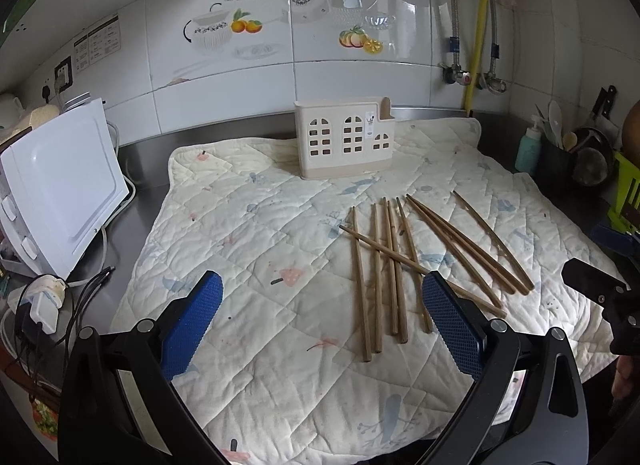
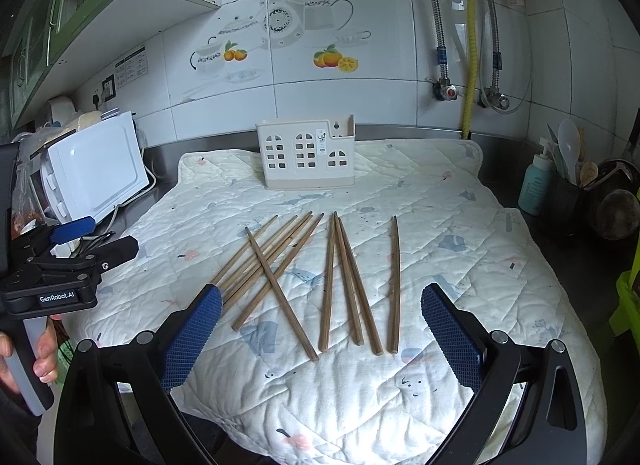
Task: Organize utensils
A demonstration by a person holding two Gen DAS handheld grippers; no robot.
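Observation:
Several wooden chopsticks [image 1: 394,265] lie loose on a quilted white cloth [image 1: 260,249]; they also show in the right wrist view [image 2: 332,281], one of them crossing the others. A cream utensil holder [image 1: 344,143] with window cut-outs stands upright at the cloth's far edge, also seen in the right wrist view [image 2: 306,153]. My left gripper [image 1: 322,289] is open and empty, above the cloth just left of the chopsticks. My right gripper [image 2: 320,301] is open and empty, hovering over the near ends of the chopsticks. The left gripper also shows at the left of the right wrist view [image 2: 94,243].
A white microwave [image 1: 60,185] stands at the left with plugs and cables [image 1: 44,301] beside it. At the right are a teal bottle [image 1: 528,149], a dark utensil pot [image 1: 558,161] and a green rack [image 1: 626,193]. A tiled wall with pipes [image 1: 478,25] is behind.

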